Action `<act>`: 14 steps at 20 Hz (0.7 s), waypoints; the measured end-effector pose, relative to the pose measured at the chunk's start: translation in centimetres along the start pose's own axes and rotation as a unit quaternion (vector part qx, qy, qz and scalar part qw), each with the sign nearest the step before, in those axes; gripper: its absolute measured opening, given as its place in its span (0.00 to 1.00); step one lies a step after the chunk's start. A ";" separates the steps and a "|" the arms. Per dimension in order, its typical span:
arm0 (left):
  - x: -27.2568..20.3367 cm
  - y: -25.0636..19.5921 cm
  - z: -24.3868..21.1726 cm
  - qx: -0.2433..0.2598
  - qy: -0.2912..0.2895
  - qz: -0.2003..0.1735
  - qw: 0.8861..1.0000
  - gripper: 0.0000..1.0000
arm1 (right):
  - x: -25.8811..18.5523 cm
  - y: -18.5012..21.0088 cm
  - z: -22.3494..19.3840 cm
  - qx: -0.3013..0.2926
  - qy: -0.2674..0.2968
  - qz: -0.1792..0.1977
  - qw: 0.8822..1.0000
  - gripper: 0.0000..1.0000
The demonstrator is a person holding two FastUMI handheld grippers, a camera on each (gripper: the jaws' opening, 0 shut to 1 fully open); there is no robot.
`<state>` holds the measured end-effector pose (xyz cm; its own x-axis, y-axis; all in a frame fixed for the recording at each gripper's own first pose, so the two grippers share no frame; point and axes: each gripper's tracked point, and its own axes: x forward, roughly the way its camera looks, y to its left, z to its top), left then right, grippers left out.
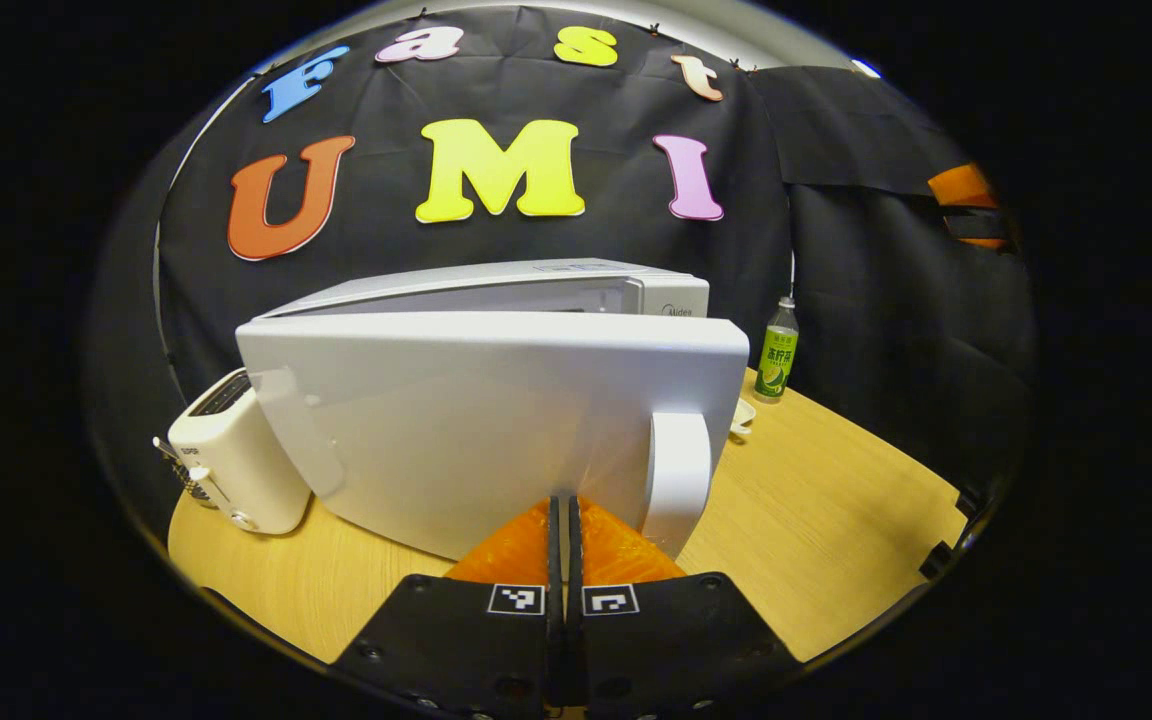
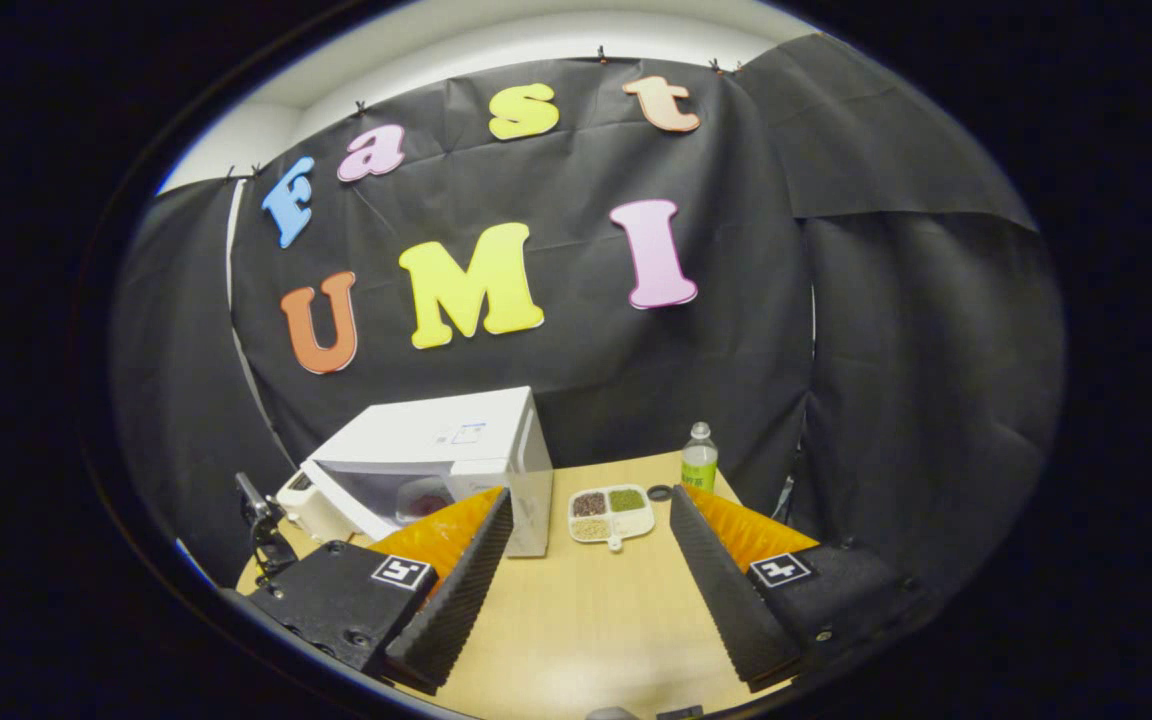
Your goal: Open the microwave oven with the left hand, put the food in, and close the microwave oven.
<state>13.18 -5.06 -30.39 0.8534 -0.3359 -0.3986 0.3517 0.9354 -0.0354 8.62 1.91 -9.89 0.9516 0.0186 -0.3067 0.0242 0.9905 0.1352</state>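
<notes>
**Door swung out, food still on the table**

My left gripper (image 1: 565, 505) sits with its two fingers pressed flat together, nothing between them, nose up against the outer face of the microwave door (image 1: 496, 430). The door handle (image 1: 677, 480) stands just to the right of my fingertips, beside them and not inside them. I can't tell whether the tips actually touch the door panel.

In the right gripper view the microwave (image 2: 436, 470) stands at the back left of the wooden table (image 2: 586, 620), door ajar and the cavity showing behind it. My right gripper (image 2: 586, 580) hangs with fingers spread wide, holding nothing. The food tray (image 2: 612, 513), a white divided dish with three fillings, lies between the microwave and a green bottle (image 2: 699, 460), well ahead of the spread fingers.

Step in hand, as I read it: get the door fully clear, then bring the tray in.

- Push the door wider with the closed left fingers, low and steady (a toaster (image 1: 236, 455) stands on the hinge side, so mind the swing).
- Keep the left gripper parked against the door so it won't drift back.
- Come at the tray level with the right, take it by the rim, both fingers on.
- Carry flat; loose fillings will likely spill if tilted.
- Clear the door edge before entering the cavity.
</notes>
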 end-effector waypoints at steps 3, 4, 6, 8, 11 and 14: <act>2.3 -0.6 1.1 0.006 -0.005 -0.002 1.000 0.00 | 0.6 -0.2 0.0 0.002 0.003 0.003 1.000 0.92; 3.0 -0.9 1.6 0.004 -0.008 -0.002 1.000 0.00 | 0.7 -0.3 0.1 0.003 0.002 0.003 1.000 1.00; 4.3 -1.2 2.3 -0.003 -0.012 0.001 1.000 0.00 | 0.8 -0.4 0.1 0.001 0.003 0.003 1.000 1.00; 5.6 -1.4 3.2 -0.012 -0.019 0.000 1.000 0.00 | 0.7 -0.6 0.0 -0.001 0.004 0.003 1.000 1.00; 7.3 -1.3 4.5 -0.017 -0.027 0.001 1.000 0.00 | 0.9 -1.0 -0.1 -0.005 0.009 0.001 1.000 1.00; 8.7 -1.0 5.5 -0.017 -0.032 0.005 0.999 0.00 | 1.0 -1.5 0.0 -0.007 0.011 -0.003 1.000 1.00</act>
<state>22.38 -9.54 -28.75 0.8800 -0.3310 -0.3406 0.3298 0.9419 -0.0631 9.57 0.49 -10.44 0.9445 0.0150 -0.3281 0.0262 0.9923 0.1209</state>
